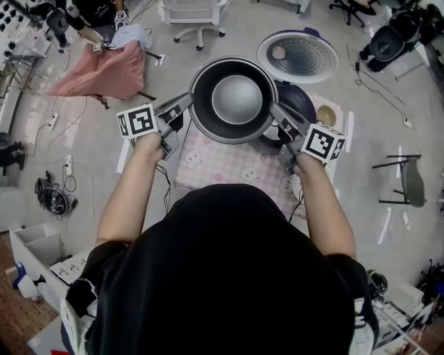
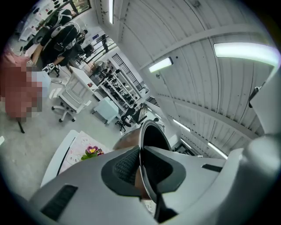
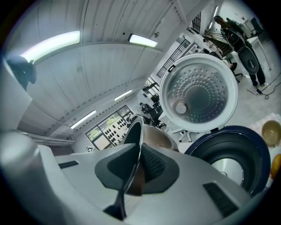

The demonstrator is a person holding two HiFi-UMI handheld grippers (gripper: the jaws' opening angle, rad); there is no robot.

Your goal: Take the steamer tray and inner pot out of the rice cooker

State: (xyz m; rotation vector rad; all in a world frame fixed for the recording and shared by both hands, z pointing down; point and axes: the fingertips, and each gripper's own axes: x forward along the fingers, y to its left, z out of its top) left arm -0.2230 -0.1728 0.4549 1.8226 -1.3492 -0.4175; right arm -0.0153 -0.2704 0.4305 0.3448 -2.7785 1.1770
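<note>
The inner pot, round with a dark inside and a pale bottom, hangs in the air in front of me over the pink patterned mat. My left gripper is shut on its left rim and my right gripper is shut on its right rim. In the left gripper view the thin rim runs between the closed pads of the gripper. The right gripper pinches the rim the same way. The dark blue rice cooker stands behind and right of the pot. Its cavity is open and its lid is raised.
A small yellowish bowl sits to the right of the cooker. On the floor around the table are a white office chair, a seated person in pink at upper left, a folding chair at right and cables at left.
</note>
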